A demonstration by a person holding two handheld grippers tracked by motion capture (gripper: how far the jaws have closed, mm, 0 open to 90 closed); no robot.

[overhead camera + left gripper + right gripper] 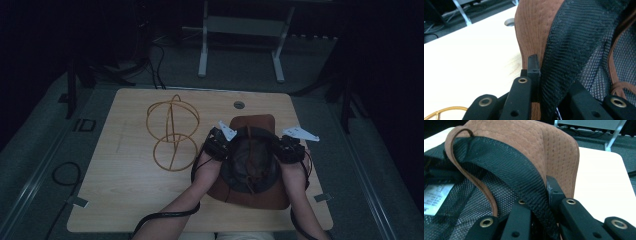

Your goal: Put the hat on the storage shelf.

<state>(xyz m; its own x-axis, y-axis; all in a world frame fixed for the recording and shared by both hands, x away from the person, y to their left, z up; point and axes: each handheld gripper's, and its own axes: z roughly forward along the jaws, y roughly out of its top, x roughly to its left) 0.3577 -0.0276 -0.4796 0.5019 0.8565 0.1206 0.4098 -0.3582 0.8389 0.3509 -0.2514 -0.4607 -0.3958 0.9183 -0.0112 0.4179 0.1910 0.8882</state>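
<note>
Left gripper [222, 142] is pinching the hat [250, 160] on its left side. In the left gripper view the 2 black jaws are pressed together on the black mesh band [564, 62] that lines the inside of the hat, with the brown suede brim [534, 27] right behind it. Right gripper [286, 146] does the same thing on the opposite side: in the right gripper view its jaws are clamped on that same mesh band [524, 177], brown suede [529, 137] curving up over it. So both hands are holding the hat by its inner edge, 1 on each side, opening facing up toward the person.

You can see the dark mesh lining and a brown cord [251, 167] running down the middle of the inside, plus a white label [435, 197] sewn in, text too blurry to read. The hat sits toward the right half of the table [120, 195], closer to the near edge than the far one; I can't tell if it's resting on the wood or lifted slightly.

Further out, a gold wire stand [172, 132] made of rings sits left of the hat, about mid-table, well apart from it. There's a small round cable hole [239, 105] near the far edge. Past the table, a white metal frame [240, 45] stands on the grey floor.
</note>
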